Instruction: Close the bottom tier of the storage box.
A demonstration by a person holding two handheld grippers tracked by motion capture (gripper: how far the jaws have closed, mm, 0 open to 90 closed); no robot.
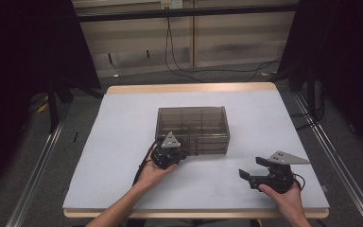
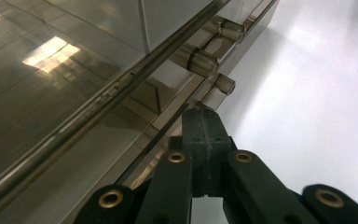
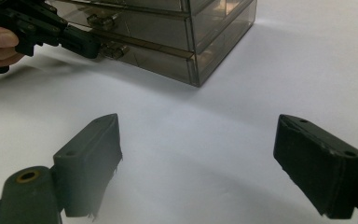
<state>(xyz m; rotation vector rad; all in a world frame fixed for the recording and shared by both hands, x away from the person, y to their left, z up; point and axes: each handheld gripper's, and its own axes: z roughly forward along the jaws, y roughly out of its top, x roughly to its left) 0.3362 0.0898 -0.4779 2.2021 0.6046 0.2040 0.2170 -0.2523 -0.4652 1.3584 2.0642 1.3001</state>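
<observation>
The left claw (image 1: 174, 155), pressed together at the drawer box's (image 1: 192, 126) lower front in mid-frame, is the nearer one; the right claw (image 1: 253, 171) gapes apart, lower right.

A pale grey mat (image 1: 123, 142) covers the wooden table (image 1: 189, 88), whose bare edge shows as a strip at twelve o'clock. Beyond it, black cables (image 1: 208, 71) trail across the grey floor (image 1: 137, 78) below a light panelled wall (image 1: 137, 42). Dark curtains (image 1: 23, 52) hang at nine and three o'clock. Metal rails (image 1: 38, 165) run along the floor on both sides of the table.
</observation>
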